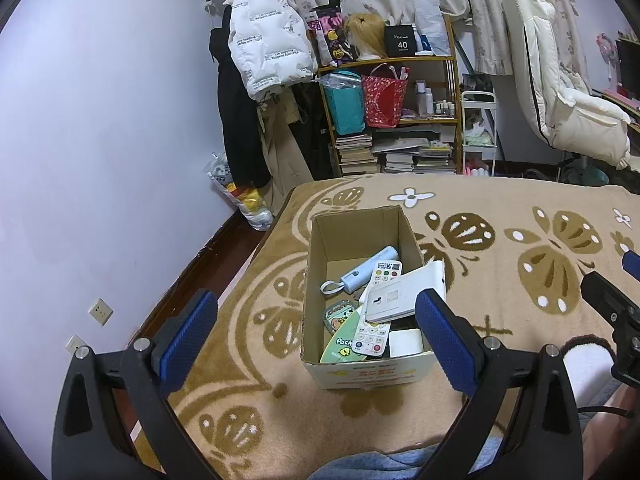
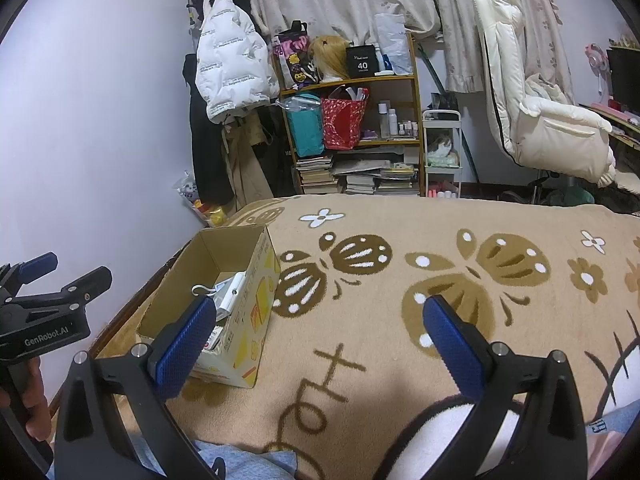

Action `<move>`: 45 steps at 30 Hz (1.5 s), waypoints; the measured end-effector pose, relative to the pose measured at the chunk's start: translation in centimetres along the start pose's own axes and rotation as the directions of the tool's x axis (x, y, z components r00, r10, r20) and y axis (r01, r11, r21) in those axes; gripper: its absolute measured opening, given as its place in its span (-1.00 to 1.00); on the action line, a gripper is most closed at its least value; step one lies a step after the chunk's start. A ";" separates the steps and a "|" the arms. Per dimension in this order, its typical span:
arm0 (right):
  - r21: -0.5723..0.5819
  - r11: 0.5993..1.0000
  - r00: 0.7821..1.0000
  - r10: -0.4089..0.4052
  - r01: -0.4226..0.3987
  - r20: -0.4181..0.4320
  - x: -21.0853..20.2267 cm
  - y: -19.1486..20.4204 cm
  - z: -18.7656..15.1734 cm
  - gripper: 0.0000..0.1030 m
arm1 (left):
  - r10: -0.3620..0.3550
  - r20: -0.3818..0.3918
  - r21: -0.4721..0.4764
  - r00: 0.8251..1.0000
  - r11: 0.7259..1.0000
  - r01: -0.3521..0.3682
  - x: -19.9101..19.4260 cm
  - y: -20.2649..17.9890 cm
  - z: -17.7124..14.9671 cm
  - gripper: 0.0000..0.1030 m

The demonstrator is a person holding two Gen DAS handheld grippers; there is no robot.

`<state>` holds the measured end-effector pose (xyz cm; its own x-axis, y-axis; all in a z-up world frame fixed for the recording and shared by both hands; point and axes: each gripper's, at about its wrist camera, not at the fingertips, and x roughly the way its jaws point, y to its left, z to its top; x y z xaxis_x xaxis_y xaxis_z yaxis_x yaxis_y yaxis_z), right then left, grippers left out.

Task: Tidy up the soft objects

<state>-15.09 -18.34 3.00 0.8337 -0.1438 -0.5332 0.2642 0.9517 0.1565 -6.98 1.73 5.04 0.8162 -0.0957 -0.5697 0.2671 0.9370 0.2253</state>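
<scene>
An open cardboard box (image 1: 320, 280) stands on the tan butterfly-patterned blanket (image 1: 500, 280). It holds a white remote (image 1: 382, 276), a light blue tube-shaped device (image 1: 368, 270), a white flat device (image 1: 404, 294), a green card and other small items. My left gripper (image 1: 316, 328) is open and empty, hovering just before the box. My right gripper (image 2: 318, 332) is open and empty above the blanket (image 2: 400, 320), to the right of the box (image 2: 256, 312). A white soft item with a dark edge (image 2: 440, 436) lies under my right finger; it also shows in the left wrist view (image 1: 588, 360).
A blue cloth (image 1: 380, 464) lies at the near edge. Beyond the bed stand a shelf (image 1: 400, 112) with bags and books, hanging coats (image 1: 264, 40), a white cart (image 1: 480, 128) and a padded cream chair (image 1: 560, 92). The wall and floor are at the left.
</scene>
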 end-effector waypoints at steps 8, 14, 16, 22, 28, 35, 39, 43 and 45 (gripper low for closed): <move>-0.009 1.000 1.000 0.003 -0.003 0.019 0.2 0.2 -0.6 1.00 | 0.003 0.008 -0.005 1.000 1.000 -0.003 -0.1 0.3 0.0 0.91; -0.030 1.000 1.000 -0.002 0.003 0.022 0.8 0.7 -0.6 1.00 | 0.007 -0.002 0.005 1.000 1.000 -0.007 -0.2 0.3 0.4 0.91; -0.030 1.000 1.000 0.003 -0.002 0.018 0.6 0.8 -0.4 1.00 | 0.017 -0.003 0.011 1.000 1.000 -0.017 -0.2 0.3 0.5 0.91; -0.018 1.000 1.000 0.009 -0.009 0.001 1.0 0.7 -0.1 1.00 | 0.023 0.027 0.002 0.999 1.000 -0.023 -0.4 0.3 0.9 0.91; -0.014 1.000 1.000 0.012 -0.012 -0.006 1.5 0.5 0.2 1.00 | -0.002 0.086 0.004 0.996 1.000 0.001 -0.5 -0.3 1.2 0.92; -0.004 1.000 1.000 0.020 -0.020 -0.016 2.4 0.2 0.3 1.00 | -0.047 0.135 -0.009 0.990 0.999 0.048 0.1 -1.7 1.2 0.98; -0.005 1.000 1.000 0.024 -0.024 -0.012 2.6 0.3 0.3 1.00 | -0.058 0.102 0.004 0.993 0.998 0.057 1.2 -2.7 0.9 0.99; -0.005 1.000 0.999 0.030 -0.030 -0.010 2.6 0.2 0.3 1.00 | -0.061 0.079 0.009 0.995 0.998 0.060 2.0 -3.3 0.7 0.99; -0.004 1.000 1.000 0.028 -0.028 -0.011 2.7 0.1 0.2 1.00 | -0.068 0.062 0.000 0.996 0.998 0.069 2.5 -3.4 0.6 0.99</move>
<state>-12.67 -18.71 1.73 0.8355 -0.1136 -0.5377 0.2385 0.9564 0.1686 -5.58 -1.85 3.32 0.8262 -0.1802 -0.5338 0.3222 0.9283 0.1854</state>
